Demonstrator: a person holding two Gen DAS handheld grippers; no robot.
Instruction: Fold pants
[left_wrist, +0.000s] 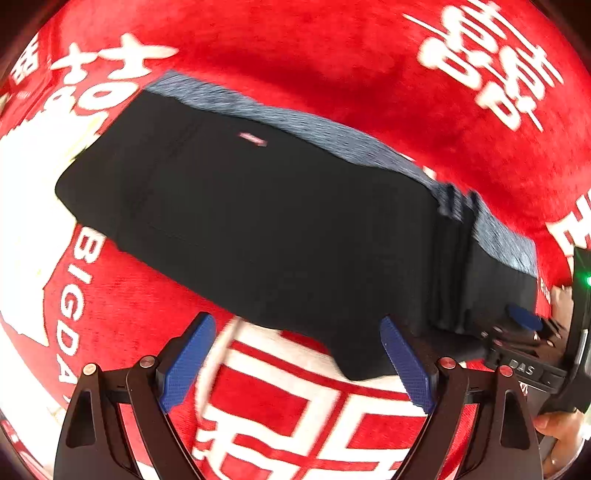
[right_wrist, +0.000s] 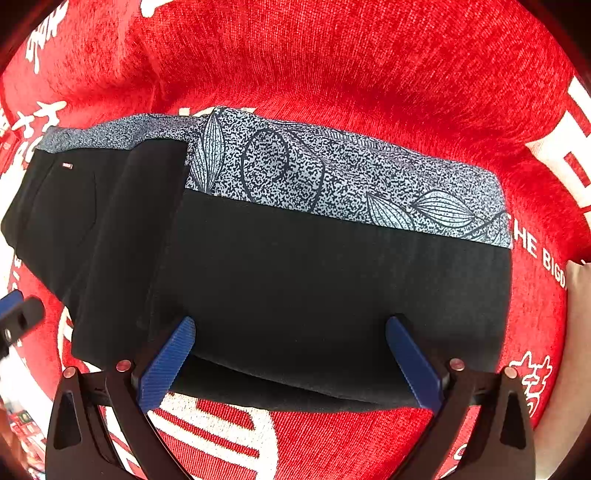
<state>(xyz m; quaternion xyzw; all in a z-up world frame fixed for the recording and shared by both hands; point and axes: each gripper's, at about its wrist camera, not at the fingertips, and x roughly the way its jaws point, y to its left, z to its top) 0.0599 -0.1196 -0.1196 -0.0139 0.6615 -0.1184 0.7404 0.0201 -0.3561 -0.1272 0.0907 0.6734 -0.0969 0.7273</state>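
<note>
Black pants (left_wrist: 258, 221) lie folded flat on a red cloth, with a grey leaf-patterned band (left_wrist: 332, 136) along their far edge. They also show in the right wrist view (right_wrist: 314, 288), with the patterned band (right_wrist: 332, 177) behind. My left gripper (left_wrist: 297, 325) is open and empty, just above the pants' near edge. My right gripper (right_wrist: 290, 325) is open, its blue fingers (right_wrist: 166, 365) straddling the near edge of the folded black fabric without pinching it. The right gripper also shows in the left wrist view (left_wrist: 524, 317) at the pants' right end.
The red cloth (left_wrist: 332, 55) with white printed characters and letters covers the whole surface around the pants; it also shows in the right wrist view (right_wrist: 369, 66). A person's hand (left_wrist: 557, 432) holds the right gripper at the lower right.
</note>
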